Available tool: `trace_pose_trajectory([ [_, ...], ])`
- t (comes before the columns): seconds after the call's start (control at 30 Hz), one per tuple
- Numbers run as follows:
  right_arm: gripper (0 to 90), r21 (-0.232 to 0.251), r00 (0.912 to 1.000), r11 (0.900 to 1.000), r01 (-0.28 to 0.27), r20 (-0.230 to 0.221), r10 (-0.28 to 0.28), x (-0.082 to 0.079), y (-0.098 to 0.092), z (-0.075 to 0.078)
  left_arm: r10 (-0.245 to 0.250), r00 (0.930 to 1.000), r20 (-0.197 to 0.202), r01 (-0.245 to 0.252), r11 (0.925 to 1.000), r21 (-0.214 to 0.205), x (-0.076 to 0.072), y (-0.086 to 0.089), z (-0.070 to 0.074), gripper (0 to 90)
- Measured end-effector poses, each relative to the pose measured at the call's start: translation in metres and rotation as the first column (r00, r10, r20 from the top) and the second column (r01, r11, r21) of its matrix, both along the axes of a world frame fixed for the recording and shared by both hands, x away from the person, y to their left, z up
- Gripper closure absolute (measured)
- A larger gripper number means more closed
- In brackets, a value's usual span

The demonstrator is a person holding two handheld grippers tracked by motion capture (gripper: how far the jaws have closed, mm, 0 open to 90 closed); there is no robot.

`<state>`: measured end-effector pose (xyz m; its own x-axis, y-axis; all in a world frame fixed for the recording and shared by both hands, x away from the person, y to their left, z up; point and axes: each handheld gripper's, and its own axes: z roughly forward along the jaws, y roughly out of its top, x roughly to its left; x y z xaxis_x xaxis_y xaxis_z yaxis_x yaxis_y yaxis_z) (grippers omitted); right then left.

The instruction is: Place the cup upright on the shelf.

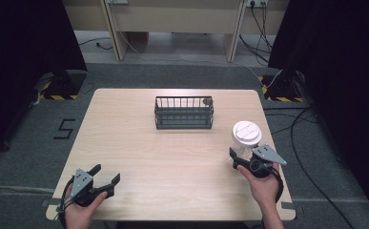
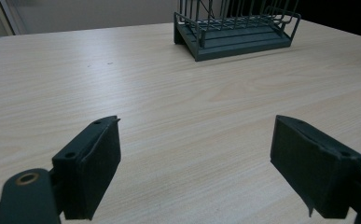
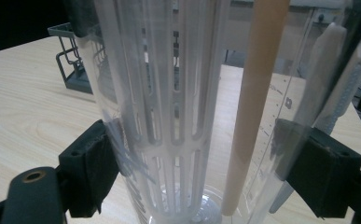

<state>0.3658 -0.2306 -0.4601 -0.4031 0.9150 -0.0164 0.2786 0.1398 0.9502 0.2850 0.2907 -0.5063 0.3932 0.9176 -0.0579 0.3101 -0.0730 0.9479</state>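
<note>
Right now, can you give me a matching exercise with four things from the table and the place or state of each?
Things:
1. rack
2. jug
3. left gripper
4. right gripper

Places or states:
A. closed around a clear container
B. open, with nothing between its jaws
C. at the far middle of the table, dark wire
D. at the right side, with a white lid

Pairs: 1-C, 2-D, 3-B, 4-A

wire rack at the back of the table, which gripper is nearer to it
The right gripper, closed around a clear jug to the right of the wire rack and a little nearer the person. The left gripper hangs open at the front left corner, farther off.
</note>
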Motion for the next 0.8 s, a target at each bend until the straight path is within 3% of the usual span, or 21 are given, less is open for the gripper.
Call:
trace_pose_trajectory([
  [0.8, 18.4, 0.008, 0.9998, 0.9999, -0.015, 0.015, 0.015, 0.031, 0.024, 0.012, -0.003, 1.0000, 0.000, 0.003, 1.0000, -0.004, 0.000, -0.002, 0.000, 15.5],
])
